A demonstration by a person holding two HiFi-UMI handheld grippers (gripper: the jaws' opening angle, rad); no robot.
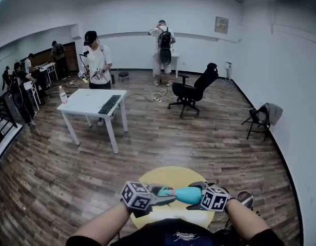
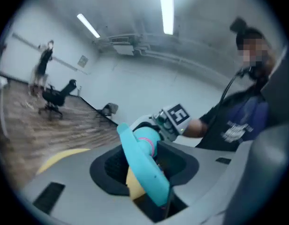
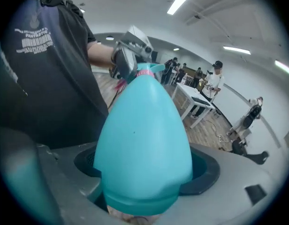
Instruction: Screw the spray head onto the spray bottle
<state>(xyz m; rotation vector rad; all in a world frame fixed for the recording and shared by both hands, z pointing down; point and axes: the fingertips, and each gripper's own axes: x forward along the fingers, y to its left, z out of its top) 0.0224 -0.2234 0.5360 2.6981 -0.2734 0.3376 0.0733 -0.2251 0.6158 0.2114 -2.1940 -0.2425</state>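
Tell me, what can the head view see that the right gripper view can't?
Only the head view shows the round yellow table under the grippers, and the right gripper from outside. Only the right gripper view shows the wide bottom end of the spray bottle up close, filling the space between that gripper's jaws. Both show the teal bottle, the left gripper at its neck, and the white table across the room.

Two hand-held grippers (image 1: 165, 193) (image 1: 198, 197), one spray bottle (image 3: 144, 144), one spray head (image 2: 144, 168).

White table (image 1: 85, 99), black office chair (image 1: 192, 90)
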